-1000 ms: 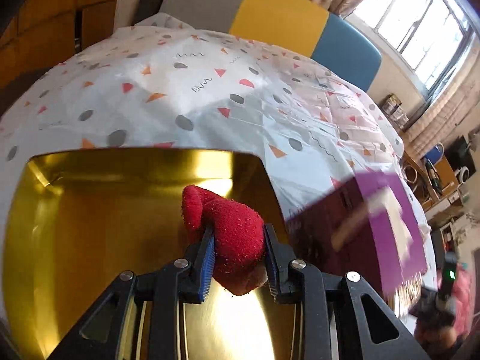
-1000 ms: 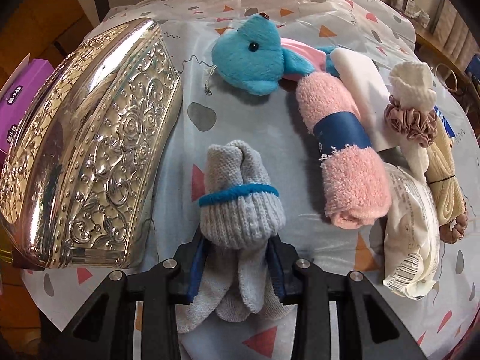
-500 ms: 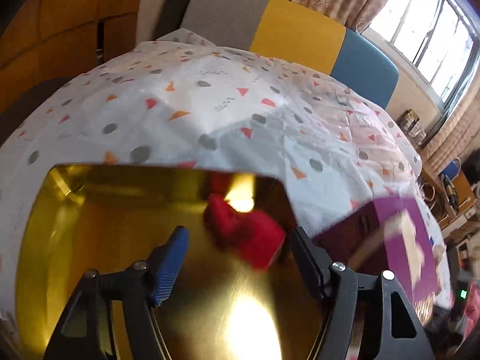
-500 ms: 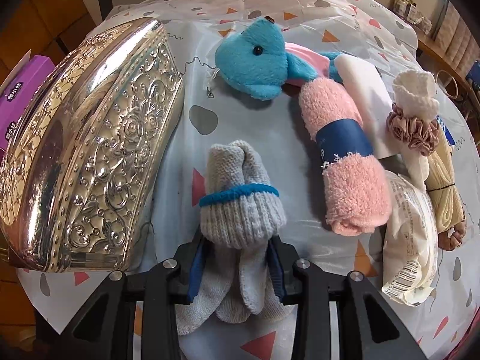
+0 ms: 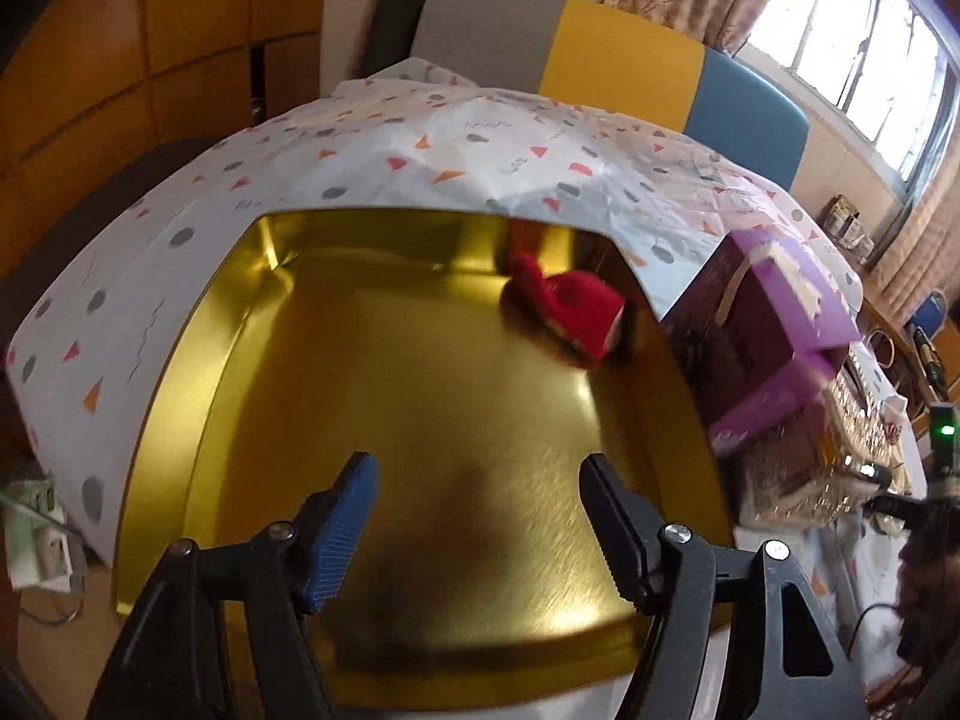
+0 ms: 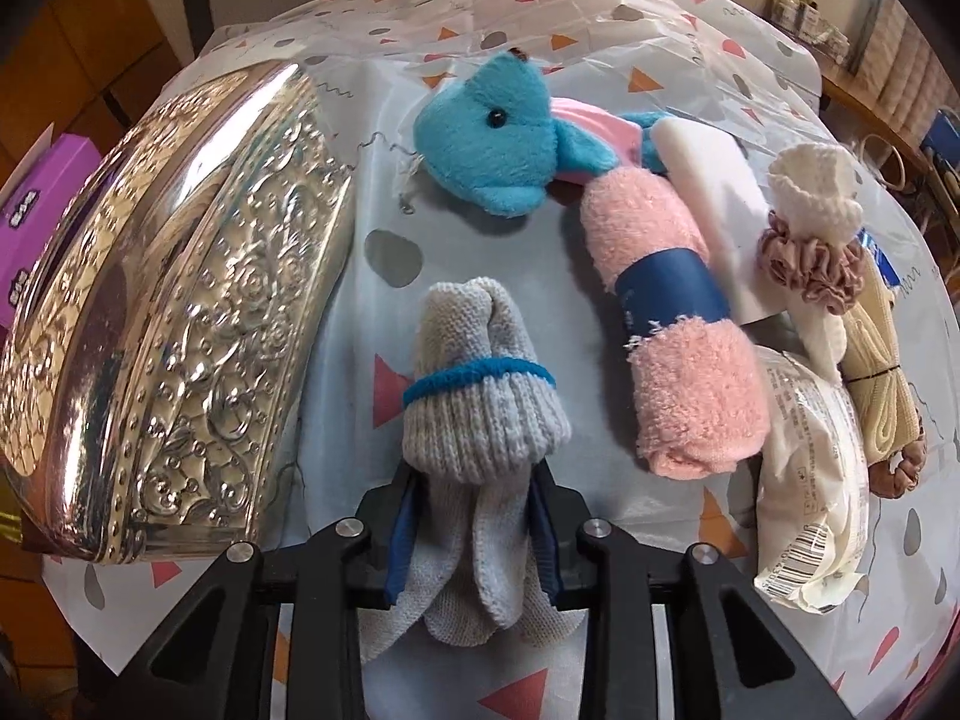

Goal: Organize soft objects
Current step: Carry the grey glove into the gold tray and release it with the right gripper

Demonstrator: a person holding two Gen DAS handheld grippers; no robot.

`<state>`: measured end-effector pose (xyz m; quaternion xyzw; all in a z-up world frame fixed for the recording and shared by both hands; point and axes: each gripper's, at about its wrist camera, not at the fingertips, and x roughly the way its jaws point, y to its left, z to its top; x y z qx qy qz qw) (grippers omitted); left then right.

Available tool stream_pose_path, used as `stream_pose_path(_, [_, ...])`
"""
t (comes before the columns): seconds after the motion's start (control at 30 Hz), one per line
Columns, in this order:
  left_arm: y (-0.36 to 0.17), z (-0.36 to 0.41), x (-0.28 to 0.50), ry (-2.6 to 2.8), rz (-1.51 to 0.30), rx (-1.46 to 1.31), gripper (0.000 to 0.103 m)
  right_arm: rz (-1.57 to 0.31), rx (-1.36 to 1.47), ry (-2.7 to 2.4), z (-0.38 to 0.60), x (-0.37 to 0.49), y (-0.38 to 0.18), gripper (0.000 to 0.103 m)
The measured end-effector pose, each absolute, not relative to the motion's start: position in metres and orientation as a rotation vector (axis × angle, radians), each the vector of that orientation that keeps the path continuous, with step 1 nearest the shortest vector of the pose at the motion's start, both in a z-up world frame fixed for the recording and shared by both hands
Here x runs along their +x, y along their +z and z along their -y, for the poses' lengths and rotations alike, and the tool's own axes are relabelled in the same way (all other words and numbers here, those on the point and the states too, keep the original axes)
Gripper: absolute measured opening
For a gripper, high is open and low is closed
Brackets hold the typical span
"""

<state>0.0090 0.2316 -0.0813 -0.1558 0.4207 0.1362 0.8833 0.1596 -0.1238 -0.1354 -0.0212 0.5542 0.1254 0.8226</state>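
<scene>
Left gripper [image 5: 474, 531] hanging wide open, empty, red sock [image 5: 567, 315] sitting in gold tin [image 5: 180, 420]; right gripper [image 6: 474, 525], jaws just closing, squeezing grey sock bundle [image 6: 480, 414] for binning.

Daylight is entering through the window [image 5: 864, 54] far to the right of the left gripper [image 5: 480, 516], overexposing its panes. The gold tray [image 5: 420, 396] ahead of the tongs is throwing glare along its brushed floor and rear wall. The purple box [image 5: 762, 324] right of the tongs is smearing with motion blur. Fisheye distortion is bowing the tablecloth [image 5: 420, 150] and darkening all corners. In the right wrist view, focus is holding sharp; the embossed silver lid [image 6: 180, 300] left of the right gripper [image 6: 474, 528] is reflecting bright highlights.
</scene>
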Motion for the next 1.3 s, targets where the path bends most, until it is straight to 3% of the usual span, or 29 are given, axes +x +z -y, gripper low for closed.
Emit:
stream_pose_path(0.4, [-0.066, -0.227, -0.02, 0.338, -0.838, -0.276, 0.071, -1.171, -0.041, 0.211, 0.136, 0.177, -0.133, 0.029])
stream_pose_path(0.53, [-0.054, -0.226, -0.03, 0.344, -0.796, -0.262, 0.09, -1.134, 0.007, 0.196, 0.149, 0.178, -0.124, 0.028])
stream_pose_path(0.67, [-0.048, -0.227, -0.037, 0.338, -0.777, -0.256, 0.09, -1.094, 0.054, 0.157, 0.156, 0.175, -0.116, 0.028])
stream_pose_path(1.03, [-0.054, -0.231, -0.038, 0.352, -0.791, -0.271, 0.09, -0.905, 0.201, 0.312, 0.129, 0.15, -0.021, 0.028])
stream_pose_path(1.3, [-0.054, -0.241, -0.045, 0.435, -0.758, -0.256, 0.094, -0.827, 0.109, 0.664, 0.014, 0.093, 0.04, 0.028])
